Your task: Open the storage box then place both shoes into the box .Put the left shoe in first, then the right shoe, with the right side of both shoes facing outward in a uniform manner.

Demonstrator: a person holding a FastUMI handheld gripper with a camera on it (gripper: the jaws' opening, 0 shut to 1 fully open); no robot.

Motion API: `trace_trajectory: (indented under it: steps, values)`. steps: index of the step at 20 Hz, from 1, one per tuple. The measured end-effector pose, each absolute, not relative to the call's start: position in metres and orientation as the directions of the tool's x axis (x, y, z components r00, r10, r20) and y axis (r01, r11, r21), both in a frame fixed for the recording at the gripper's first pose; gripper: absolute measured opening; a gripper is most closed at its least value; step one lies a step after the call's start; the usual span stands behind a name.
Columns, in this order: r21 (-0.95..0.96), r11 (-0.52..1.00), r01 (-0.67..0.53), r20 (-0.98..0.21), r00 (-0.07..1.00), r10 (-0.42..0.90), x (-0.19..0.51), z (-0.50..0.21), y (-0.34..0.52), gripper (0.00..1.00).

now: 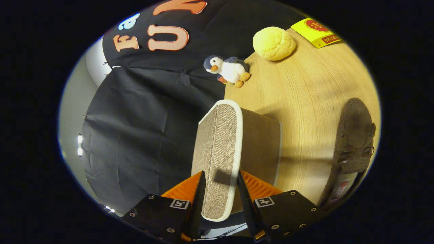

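Observation:
The storage box's lid (220, 135), beige woven fabric with a white rim, stands on edge between my fingers. My gripper (221, 173) is shut on it, one finger against each face. Behind the lid lies the tan box body (261, 142), resting on the wooden table (305, 88). A dark brown loafer (354, 135) with a small bow lies on the table past the box, off to the side of my fingers. Its inside shows a label at the heel end. The box's interior is hidden by the lid.
A plush penguin (228, 70) sits at the table's edge beyond the box. A round yellow plush (274, 43) and a yellow card (317, 33) lie farther back. Black cloth hangs past the table's edge.

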State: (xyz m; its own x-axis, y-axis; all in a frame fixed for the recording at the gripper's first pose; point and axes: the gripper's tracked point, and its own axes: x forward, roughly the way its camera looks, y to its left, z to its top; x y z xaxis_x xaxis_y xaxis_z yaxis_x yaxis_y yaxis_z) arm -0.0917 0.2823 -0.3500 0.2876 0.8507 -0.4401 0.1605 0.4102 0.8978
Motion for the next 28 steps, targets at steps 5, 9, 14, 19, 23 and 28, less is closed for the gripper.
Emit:
trace_trajectory:
  steps: [5,9,14,19,23,28]
  values:
    - [0.932,0.296,0.207,-0.342,0.236,0.91,-0.094,-0.321,0.3,0.43]
    - [0.95,0.244,0.193,-0.291,0.275,0.916,-0.082,-0.298,0.314,0.24]
    - [0.978,0.173,0.115,-0.202,0.341,0.918,-0.054,-0.251,0.336,0.12]
    - [0.985,0.123,0.121,-0.16,0.376,0.913,-0.04,-0.222,0.372,0.04]
    - [0.981,0.191,0.038,-0.192,0.352,0.916,-0.044,-0.215,0.405,0.04]
    - [0.978,0.209,-0.01,-0.191,0.355,0.915,-0.038,-0.198,0.447,0.05]
